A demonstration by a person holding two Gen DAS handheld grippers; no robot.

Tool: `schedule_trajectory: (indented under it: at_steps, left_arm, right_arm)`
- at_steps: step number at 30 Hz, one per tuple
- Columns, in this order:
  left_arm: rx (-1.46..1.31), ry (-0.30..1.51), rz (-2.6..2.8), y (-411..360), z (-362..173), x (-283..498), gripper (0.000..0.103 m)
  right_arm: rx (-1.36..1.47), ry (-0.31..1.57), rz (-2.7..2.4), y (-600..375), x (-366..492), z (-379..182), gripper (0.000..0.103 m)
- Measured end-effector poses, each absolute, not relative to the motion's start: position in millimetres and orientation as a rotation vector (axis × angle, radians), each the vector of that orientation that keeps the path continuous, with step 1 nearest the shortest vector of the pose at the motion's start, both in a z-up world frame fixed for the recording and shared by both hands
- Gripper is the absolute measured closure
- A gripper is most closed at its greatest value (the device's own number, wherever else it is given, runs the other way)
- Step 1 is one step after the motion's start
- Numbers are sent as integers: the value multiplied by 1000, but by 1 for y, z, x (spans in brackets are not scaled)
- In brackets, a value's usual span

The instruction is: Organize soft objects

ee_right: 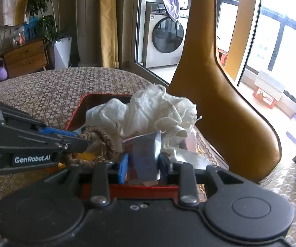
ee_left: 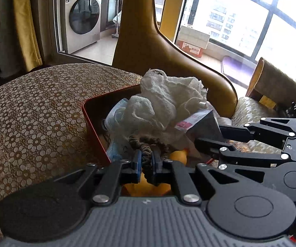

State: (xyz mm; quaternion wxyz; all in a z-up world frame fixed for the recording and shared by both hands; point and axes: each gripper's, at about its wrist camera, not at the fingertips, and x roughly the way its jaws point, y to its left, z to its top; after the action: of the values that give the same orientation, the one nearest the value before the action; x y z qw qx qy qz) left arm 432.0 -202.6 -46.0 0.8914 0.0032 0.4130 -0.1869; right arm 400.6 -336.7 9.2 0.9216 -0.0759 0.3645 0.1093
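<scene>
A red box (ee_left: 94, 123) on the patterned table holds a crumpled white gauze cloth (ee_left: 168, 98), a blue face mask (ee_left: 115, 115) and something yellow (ee_left: 178, 156). My left gripper (ee_left: 146, 160) is shut on a brown braided hair tie (ee_left: 145, 144) at the box's near edge; the tie also shows in the right wrist view (ee_right: 104, 140). My right gripper (ee_right: 142, 162) holds a silver foil packet (ee_right: 145, 154) between its pads, over the red box (ee_right: 131, 189). The white cloth (ee_right: 152, 109) lies just beyond it. The left gripper (ee_right: 80, 142) reaches in from the left.
A tan leather chair back (ee_left: 168, 51) stands right behind the box, also in the right wrist view (ee_right: 219, 103). The table has a brown floral cloth (ee_left: 34, 113). A washing machine (ee_left: 84, 16) and windows are beyond.
</scene>
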Motion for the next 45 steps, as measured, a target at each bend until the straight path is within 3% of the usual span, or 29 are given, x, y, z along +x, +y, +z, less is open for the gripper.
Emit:
schedule_trajectory:
  at_steps: [10, 18, 22, 26, 41, 45]
  left_arm:
    - [3, 790, -415, -197, -22, 404, 88]
    - [-19, 725, -411, -186, -2, 374, 39]
    - [-23, 698, -408, -177, 5, 359, 38]
    - [-25, 652, -399, -168, 14, 341, 25]
    - [-22, 570, -381, -149, 29, 275, 18]
    - [-14, 544, -350, -143, 32, 254, 6]
  right_arm:
    - [-120, 700, 242, -339, 376, 36, 67]
    - [-99, 669, 244, -343, 353, 56, 64]
    - [-82, 647, 243, -348, 341, 66, 55]
    - [-83, 638, 239, -352, 331, 71, 48]
    - [-17, 557, 284, -349, 267, 89, 24]
    - [-8, 528, 295, -345, 252, 92, 17]
